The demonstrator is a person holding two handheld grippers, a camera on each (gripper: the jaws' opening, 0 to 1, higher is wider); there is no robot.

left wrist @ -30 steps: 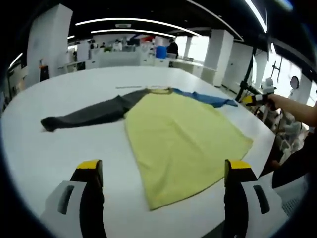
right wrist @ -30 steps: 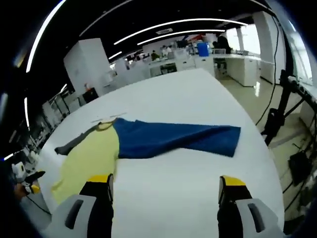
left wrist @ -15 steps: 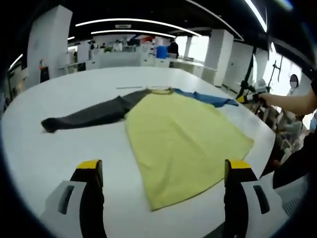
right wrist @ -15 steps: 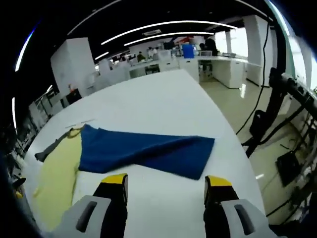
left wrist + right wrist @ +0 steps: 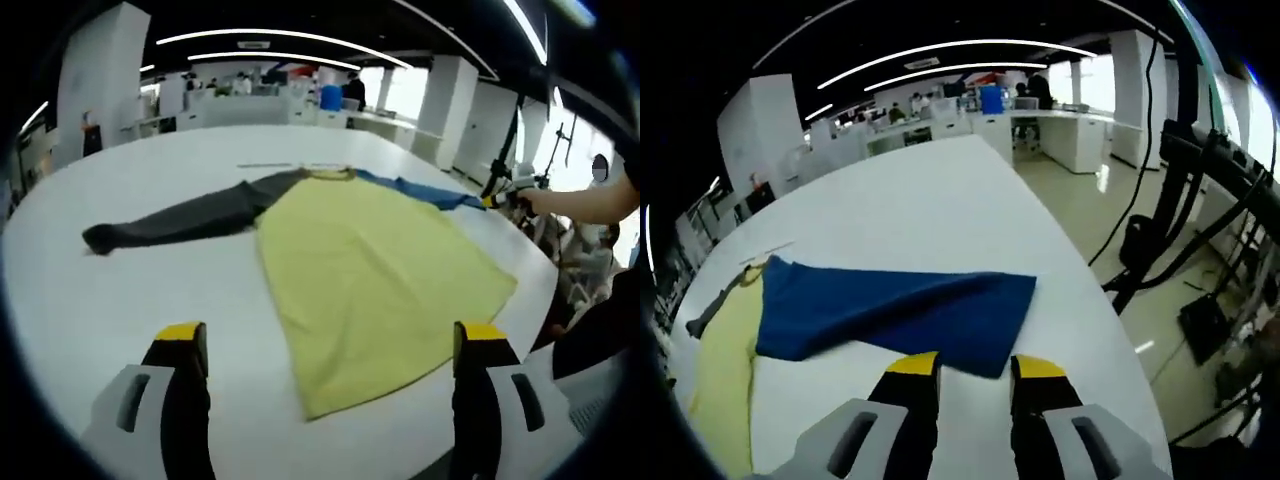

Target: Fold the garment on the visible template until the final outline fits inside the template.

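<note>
A shirt [image 5: 370,270] lies flat on the white tabletop [image 5: 150,290], its yellow body in the middle. Its grey sleeve [image 5: 180,218] stretches away from the body on one side, its blue sleeve [image 5: 900,310] on the other. The left tongs [image 5: 325,345] hang spread wide near the shirt's hem, holding nothing. The right tongs [image 5: 975,365] sit at the blue sleeve's cuff edge, jaws narrowed with a small gap between; whether they pinch the cloth I cannot tell.
</note>
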